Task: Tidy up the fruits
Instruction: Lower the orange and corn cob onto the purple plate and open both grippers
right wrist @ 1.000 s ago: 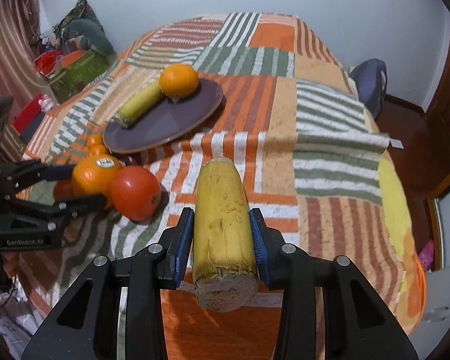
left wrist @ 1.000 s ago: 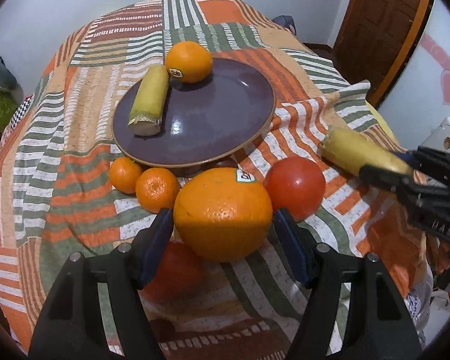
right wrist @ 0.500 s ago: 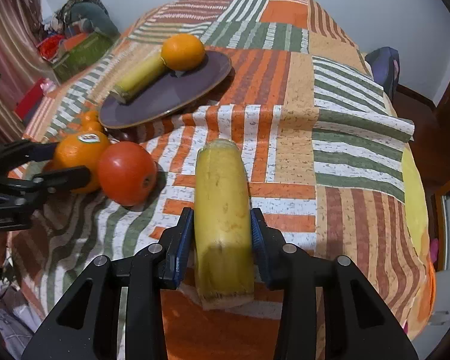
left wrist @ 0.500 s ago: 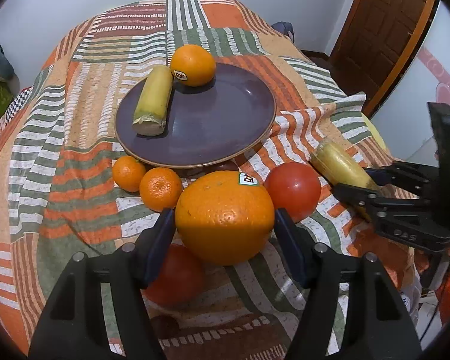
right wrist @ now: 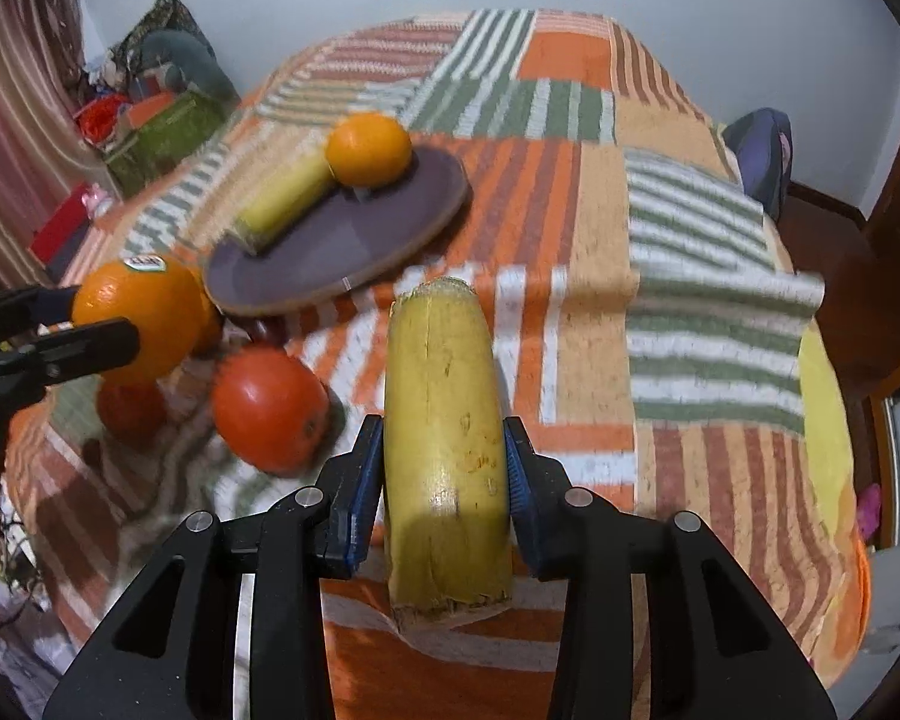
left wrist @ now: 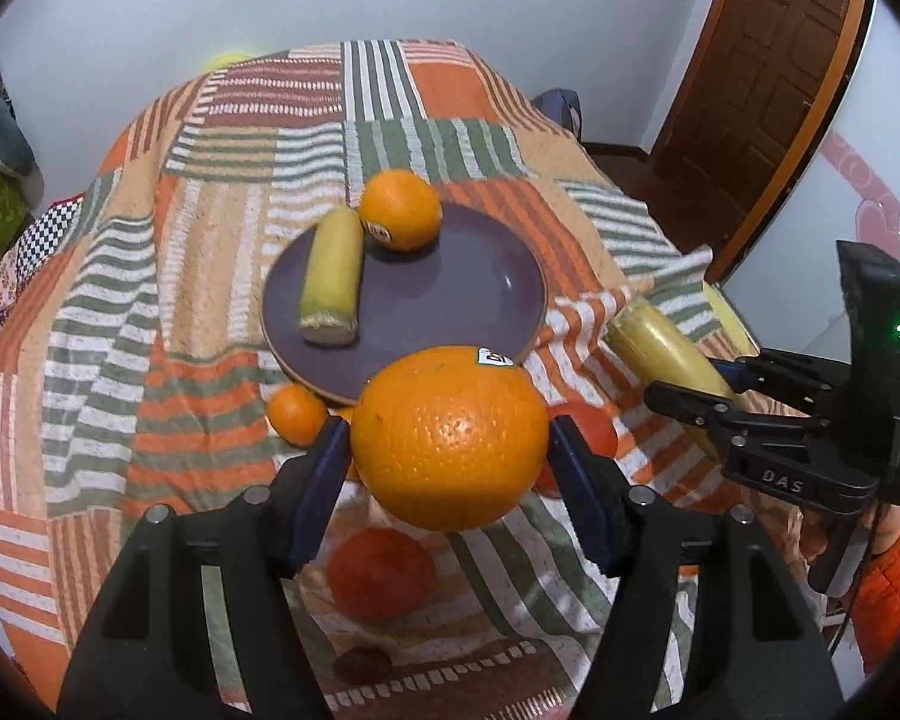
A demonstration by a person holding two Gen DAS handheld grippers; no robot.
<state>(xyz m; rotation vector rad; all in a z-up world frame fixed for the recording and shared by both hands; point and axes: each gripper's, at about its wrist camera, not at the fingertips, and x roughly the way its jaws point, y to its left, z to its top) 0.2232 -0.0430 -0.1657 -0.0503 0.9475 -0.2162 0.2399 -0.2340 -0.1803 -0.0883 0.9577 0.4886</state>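
Note:
My left gripper (left wrist: 449, 456) is shut on a large orange (left wrist: 450, 438) with a sticker and holds it above the cloth, just short of the near rim of the dark purple plate (left wrist: 468, 294). The plate carries a banana piece (left wrist: 332, 276) and a second orange (left wrist: 399, 210). My right gripper (right wrist: 444, 468) is shut on another banana piece (right wrist: 444, 462), held in the air right of the plate (right wrist: 354, 240). From the right wrist view the left gripper's orange (right wrist: 138, 318) hangs at the left.
On the striped patchwork cloth (left wrist: 210, 192) lie a small tangerine (left wrist: 297, 414), a red tomato (left wrist: 381, 576) below the left gripper and another tomato (right wrist: 267, 411) between the grippers. A wooden door (left wrist: 768, 78) stands at the right. Bags (right wrist: 162, 120) sit beyond the table's left side.
Both grippers have risen with their fruit. The large orange has lifted off the cloth and moved toward the plate. The banana piece in the right gripper is also higher and closer to the plate.

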